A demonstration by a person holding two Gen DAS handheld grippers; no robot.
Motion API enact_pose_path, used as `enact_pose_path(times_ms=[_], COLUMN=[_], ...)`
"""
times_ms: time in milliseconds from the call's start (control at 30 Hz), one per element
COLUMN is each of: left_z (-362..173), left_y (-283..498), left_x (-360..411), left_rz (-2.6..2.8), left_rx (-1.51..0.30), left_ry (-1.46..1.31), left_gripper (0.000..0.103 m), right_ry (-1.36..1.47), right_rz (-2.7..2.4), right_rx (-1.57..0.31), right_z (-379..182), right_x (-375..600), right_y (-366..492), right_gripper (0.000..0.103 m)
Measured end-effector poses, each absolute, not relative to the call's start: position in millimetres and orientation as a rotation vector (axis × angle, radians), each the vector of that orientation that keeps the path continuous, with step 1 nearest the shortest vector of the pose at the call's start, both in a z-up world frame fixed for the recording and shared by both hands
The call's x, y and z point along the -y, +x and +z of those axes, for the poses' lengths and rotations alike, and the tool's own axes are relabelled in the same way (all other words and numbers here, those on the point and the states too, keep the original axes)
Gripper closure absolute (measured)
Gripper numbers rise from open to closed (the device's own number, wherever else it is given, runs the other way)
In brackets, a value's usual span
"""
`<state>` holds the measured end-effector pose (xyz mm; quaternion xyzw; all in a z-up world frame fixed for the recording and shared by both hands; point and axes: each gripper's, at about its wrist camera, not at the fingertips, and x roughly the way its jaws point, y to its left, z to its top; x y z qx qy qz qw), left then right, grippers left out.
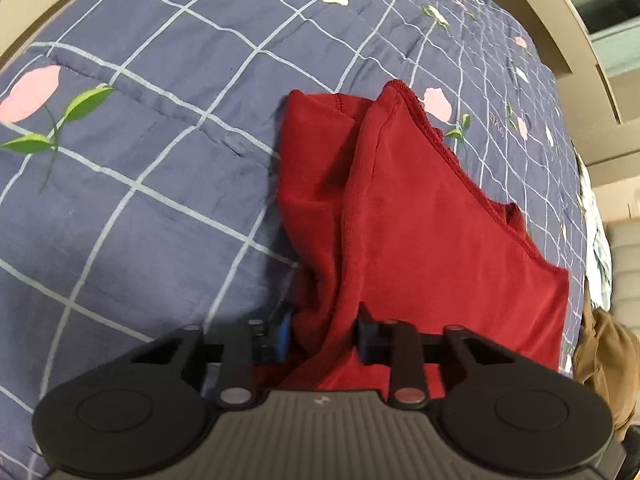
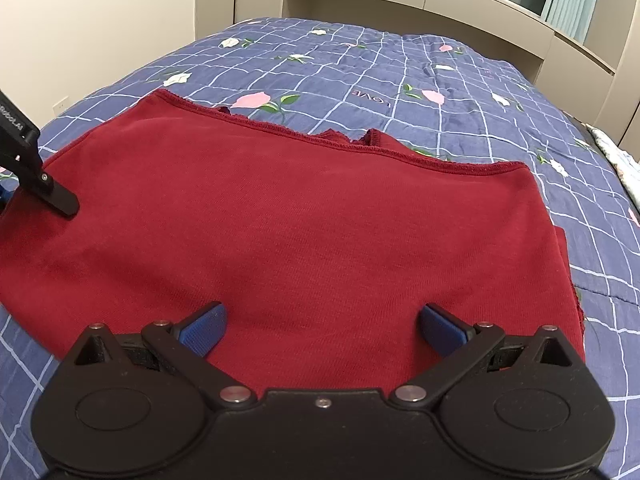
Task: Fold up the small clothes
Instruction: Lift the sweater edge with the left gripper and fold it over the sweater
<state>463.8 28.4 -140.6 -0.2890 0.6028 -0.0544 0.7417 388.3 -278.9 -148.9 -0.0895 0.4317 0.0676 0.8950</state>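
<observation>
Red garment (image 2: 280, 216), soft and light, lies flat on our quilt (image 2: 460, 92); we pinch its bunched edge in the left gripper (image 1: 324, 334), right gripper (image 2: 322, 330) spread wide above.

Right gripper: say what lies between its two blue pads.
In the right wrist view, the right gripper stands open over the red garment; between its blue pads shows only smooth red cloth, spread on the blue checked quilt.
</observation>
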Motion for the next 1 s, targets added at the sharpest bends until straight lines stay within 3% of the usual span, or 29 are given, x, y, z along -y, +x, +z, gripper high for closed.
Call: enact_pose_path(times_ms=[333, 667, 867, 1000], left_z=[-67, 1, 7, -19], left_y=[452, 467, 460, 463], left_x=[14, 124, 213, 268], left_rz=[-0.273, -0.548, -0.694, -0.733], left_rx=[-1.13, -1.018, -1.012, -1.087], left_ry=[-0.512, -0.264, -0.067, -0.018], left_gripper=[0.084, 0.084, 0.084, 0.083], right_ry=[-0.173, -0.121, -0.084, -0.055], right_rz=[0.147, 0.127, 0.056, -0.003], right_rx=[-0.891, -0.836, -0.824, -0.84], right_z=[-143, -117, -99, -96], right_x=[282, 325, 364, 387], right_y=[387, 358, 327, 305], right_gripper=[0.001, 0.003, 0.003, 0.003])
